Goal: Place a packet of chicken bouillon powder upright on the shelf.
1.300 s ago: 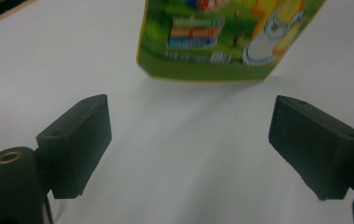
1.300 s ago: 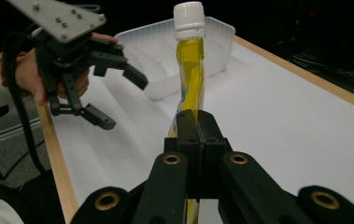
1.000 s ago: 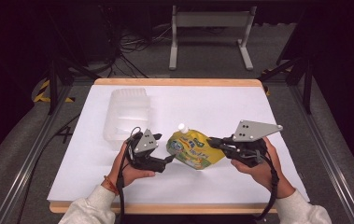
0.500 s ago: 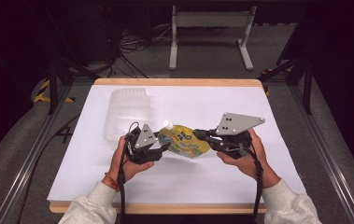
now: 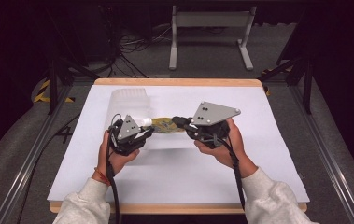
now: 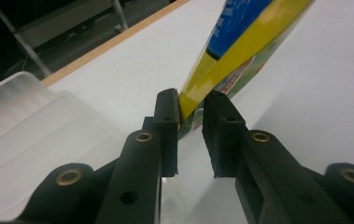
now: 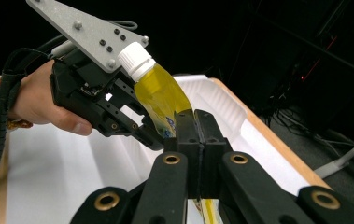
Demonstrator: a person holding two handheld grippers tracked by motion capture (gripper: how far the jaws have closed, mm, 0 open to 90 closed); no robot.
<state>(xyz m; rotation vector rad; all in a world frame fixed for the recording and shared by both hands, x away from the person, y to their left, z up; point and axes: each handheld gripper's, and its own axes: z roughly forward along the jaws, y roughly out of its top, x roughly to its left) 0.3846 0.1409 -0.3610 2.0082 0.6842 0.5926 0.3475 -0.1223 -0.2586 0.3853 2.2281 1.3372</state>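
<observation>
Pouch (image 5: 165, 124) and both hands have shifted since a second ago: in the earlier high views the yellow spouted pouch lay broadside near the middle of the bench (image 5: 277, 154), gripped at its right edge only, whereas now it hangs edge-on between the two tools, farther left and closer to the clear plastic container (image 5: 127, 100) at the far left of the white surface. The left tongs (image 5: 145, 134) have just been closing, and the left gripper view shows the pouch's yellow and blue lower edge (image 6: 202, 88) between them, one pad pressed on it and the other just beside it with a sliver of gap, so the grasp looks nearly or barely made rather than firm. The right tongs (image 7: 197, 140) are clenched flat on the pouch's opposite seam, the black pads meeting on the thin film, with the white cap (image 7: 136, 59) pointing up and away toward the other hand. In the high view the cap (image 5: 144, 121) sits just beside the left tool's grey plate. Judged from this, the pouch is now supported at two ends and lifted off the bench, which suits carrying it across to the container or steadying it for a handover; the next move probably depends on the left grasp seating fully before the right one lets go, since a thin, slippery seam could slide out.
</observation>
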